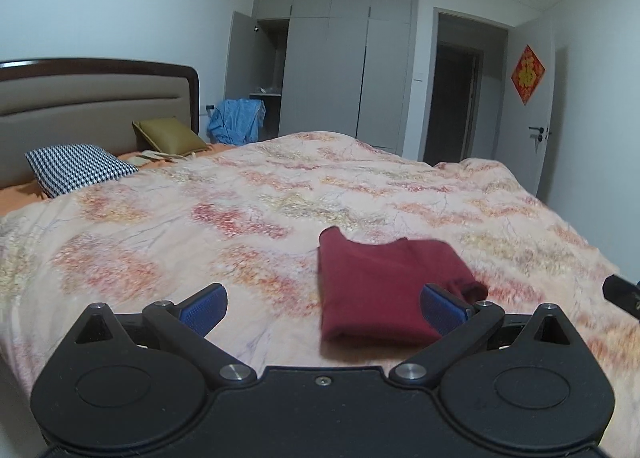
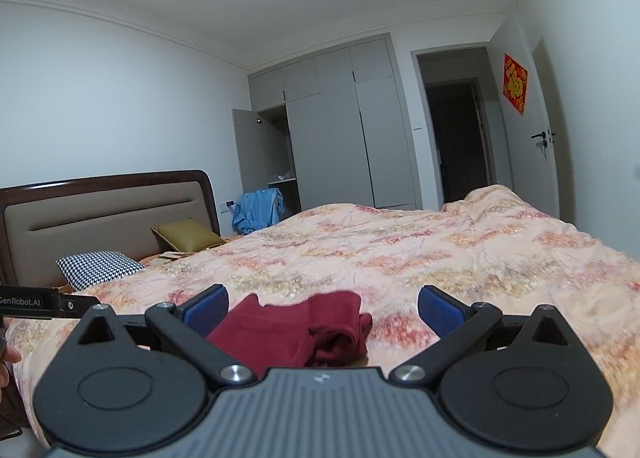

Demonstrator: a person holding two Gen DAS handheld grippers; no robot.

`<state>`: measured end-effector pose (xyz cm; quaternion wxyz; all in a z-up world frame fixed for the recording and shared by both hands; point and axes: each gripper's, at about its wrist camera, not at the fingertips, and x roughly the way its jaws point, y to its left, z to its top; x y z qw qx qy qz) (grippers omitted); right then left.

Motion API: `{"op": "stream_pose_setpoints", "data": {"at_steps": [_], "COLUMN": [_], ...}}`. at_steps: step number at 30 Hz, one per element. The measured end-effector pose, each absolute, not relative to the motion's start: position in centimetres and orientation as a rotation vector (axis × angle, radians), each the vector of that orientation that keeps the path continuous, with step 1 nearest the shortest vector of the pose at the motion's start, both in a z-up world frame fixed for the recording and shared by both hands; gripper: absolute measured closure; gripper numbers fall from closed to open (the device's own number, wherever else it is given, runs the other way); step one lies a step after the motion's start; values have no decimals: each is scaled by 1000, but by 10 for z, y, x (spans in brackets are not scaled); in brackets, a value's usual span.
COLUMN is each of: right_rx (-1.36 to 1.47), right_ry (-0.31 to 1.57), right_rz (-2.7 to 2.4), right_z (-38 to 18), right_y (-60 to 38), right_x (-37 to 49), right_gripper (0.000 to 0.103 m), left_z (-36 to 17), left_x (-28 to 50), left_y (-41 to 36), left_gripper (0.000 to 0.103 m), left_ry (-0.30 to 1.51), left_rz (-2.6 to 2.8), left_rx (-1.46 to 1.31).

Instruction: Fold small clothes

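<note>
A: Dark red knit garment (image 1: 384, 290), already folded into a rough rectangle, lies on the peach floral quilt (image 1: 240, 218). It's just ahead of the left gripper (image 1: 323, 308), offset toward that gripper's right finger (image 1: 442, 308), whose tip overlaps the garment's near right corner in view. Can't tell if it touches.

B: Jaws?

A: Both wide apart, nothing held. From the right gripper (image 2: 322, 310) the garment (image 2: 296, 330) sits between the blue pads, closer to the left pad (image 2: 206, 308).

B: Fold quality?

A: Not clean. The right wrist view shows a bunched roll of cloth at the side nearest that gripper, layers not flush. The far edge has a raised corner.

B: Risks?

A: My read: pinching at that roll likely catches only the top layer, so the stack peels open on lift. The quilt is soft and wrinkled, so a low pinch could grab quilt fabric along with the garment. The left gripper's body (image 2: 40, 304) is just off the right gripper's left side, so converging on the same edge may collide them.
</note>
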<state>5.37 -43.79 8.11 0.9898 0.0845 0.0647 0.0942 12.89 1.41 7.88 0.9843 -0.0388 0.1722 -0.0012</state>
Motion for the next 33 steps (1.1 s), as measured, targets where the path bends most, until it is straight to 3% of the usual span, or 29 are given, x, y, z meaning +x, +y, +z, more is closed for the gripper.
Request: {"op": "stream_pose_setpoints", "data": {"at_steps": [9, 15, 33], "right_rx": [211, 169, 109], "right_ry": [133, 180, 218], "right_rz": [147, 97, 92], "right_z": [40, 8, -6], "right_y": [-433, -428, -418], "right_x": [-2, -23, -14], "right_gripper": [0, 0, 0], "left_z": [41, 15, -8], "left_x": [77, 75, 81], "left_y": [24, 27, 36], "left_gripper": [1, 1, 1], "left_ry": [253, 282, 351], "left_rz": [1, -13, 11], "left_rx": [-89, -72, -91]}}
